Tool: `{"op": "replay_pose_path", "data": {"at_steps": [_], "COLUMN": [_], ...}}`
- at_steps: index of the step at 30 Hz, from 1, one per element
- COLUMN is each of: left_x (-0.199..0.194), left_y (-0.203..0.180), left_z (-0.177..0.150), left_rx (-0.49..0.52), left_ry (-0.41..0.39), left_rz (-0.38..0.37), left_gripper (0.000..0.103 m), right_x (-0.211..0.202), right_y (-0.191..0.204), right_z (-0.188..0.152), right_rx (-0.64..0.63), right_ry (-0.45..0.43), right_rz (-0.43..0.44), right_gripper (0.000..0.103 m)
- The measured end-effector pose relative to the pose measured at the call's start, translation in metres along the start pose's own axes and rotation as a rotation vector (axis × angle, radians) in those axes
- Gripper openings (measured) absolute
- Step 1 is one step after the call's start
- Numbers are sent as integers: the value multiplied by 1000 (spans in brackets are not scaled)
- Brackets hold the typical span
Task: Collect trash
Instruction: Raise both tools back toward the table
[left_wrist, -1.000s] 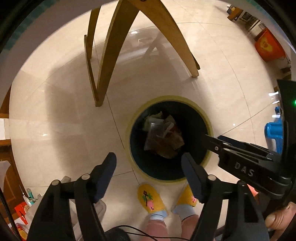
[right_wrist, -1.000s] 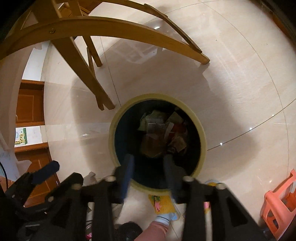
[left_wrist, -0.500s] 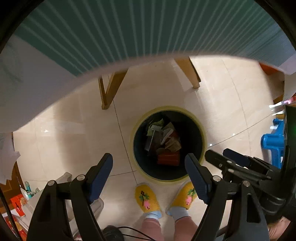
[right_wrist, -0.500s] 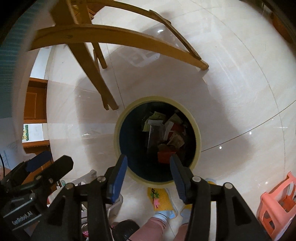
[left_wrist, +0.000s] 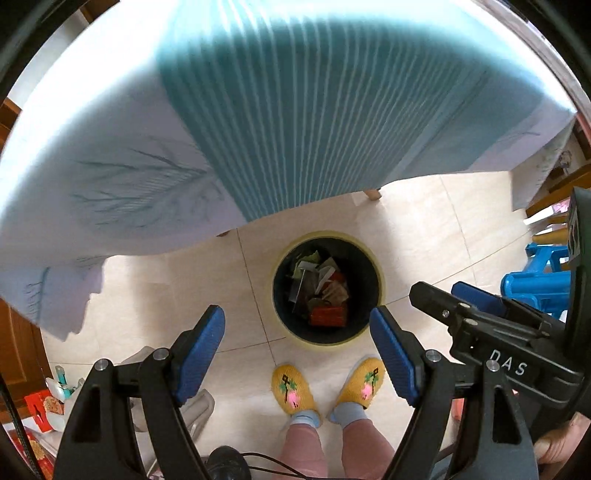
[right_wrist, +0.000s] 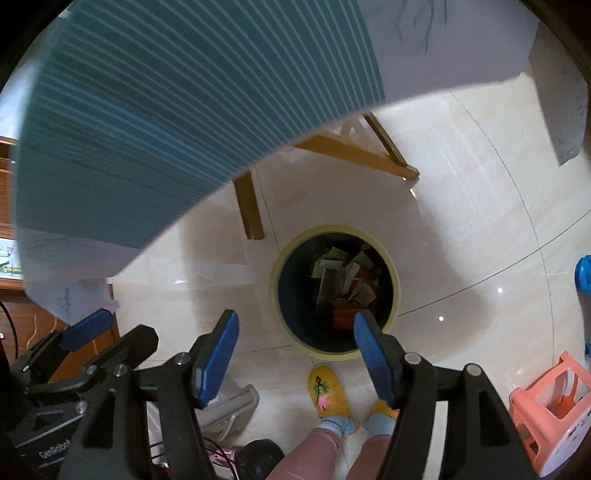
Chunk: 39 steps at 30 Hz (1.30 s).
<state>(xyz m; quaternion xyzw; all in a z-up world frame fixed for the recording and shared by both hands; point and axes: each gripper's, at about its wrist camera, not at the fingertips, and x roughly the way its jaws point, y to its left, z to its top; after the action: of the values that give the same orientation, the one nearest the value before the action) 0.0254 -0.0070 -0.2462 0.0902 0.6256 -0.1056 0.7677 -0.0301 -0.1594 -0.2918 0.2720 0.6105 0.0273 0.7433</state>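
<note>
A dark round trash bin with a pale yellow rim (left_wrist: 384, 288) (right_wrist: 334, 229) stands on the tiled floor, far below both grippers. Crumpled wrappers and paper (left_wrist: 317, 280) (right_wrist: 343, 277) fill it, with a red box (left_wrist: 328, 315) (right_wrist: 343, 318) on top at the near side. My left gripper (left_wrist: 295, 317) hangs open high over the bin's near rim, with nothing between its blue pads. My right gripper (right_wrist: 295, 321) is opening, also with nothing in it. It shows at the right of the left wrist view (left_wrist: 439, 291).
A table under a teal striped runner and white cloth (left_wrist: 314, 110) (right_wrist: 147, 129) fills the upper half of both views, on wooden legs (right_wrist: 251, 206). A person's feet in yellow slippers (left_wrist: 291, 387) stand by the bin. A blue stool (left_wrist: 535, 280) and a pink stool (right_wrist: 546, 406) stand at the right.
Both grippers have risen, so the bin looks smaller and the tabletop has come into view. The right jaws have spread wider. A red box has appeared on top of the trash.
</note>
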Motion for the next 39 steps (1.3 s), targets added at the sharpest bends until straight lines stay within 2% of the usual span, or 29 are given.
{"op": "replay_pose_path", "data": {"at_steps": [5, 16, 22, 29, 39], "left_x": [-53, -169, -226, -264, -293], "left_y": [4, -3, -6, -9, -9], "left_z": [-2, 2, 4, 7, 14], "left_rx": [7, 27, 34, 0, -56], "left_ry": [-43, -197, -286, -344, -418], "left_rz": [-13, -38, -23, -9, 11], "left_gripper": [79, 79, 79, 79, 79], "right_x": [-43, -156, -208, -252, -291], "right_y": [22, 62, 76, 92, 109], "right_z": [-3, -12, -11, -8, 6], "right_rx": [-26, -120, -165, -224, -329], "right_ry": [-38, -169, -225, -285, -362], "right_rz": [24, 92, 115, 133, 150], "right_gripper": [65, 66, 66, 65, 66]}}
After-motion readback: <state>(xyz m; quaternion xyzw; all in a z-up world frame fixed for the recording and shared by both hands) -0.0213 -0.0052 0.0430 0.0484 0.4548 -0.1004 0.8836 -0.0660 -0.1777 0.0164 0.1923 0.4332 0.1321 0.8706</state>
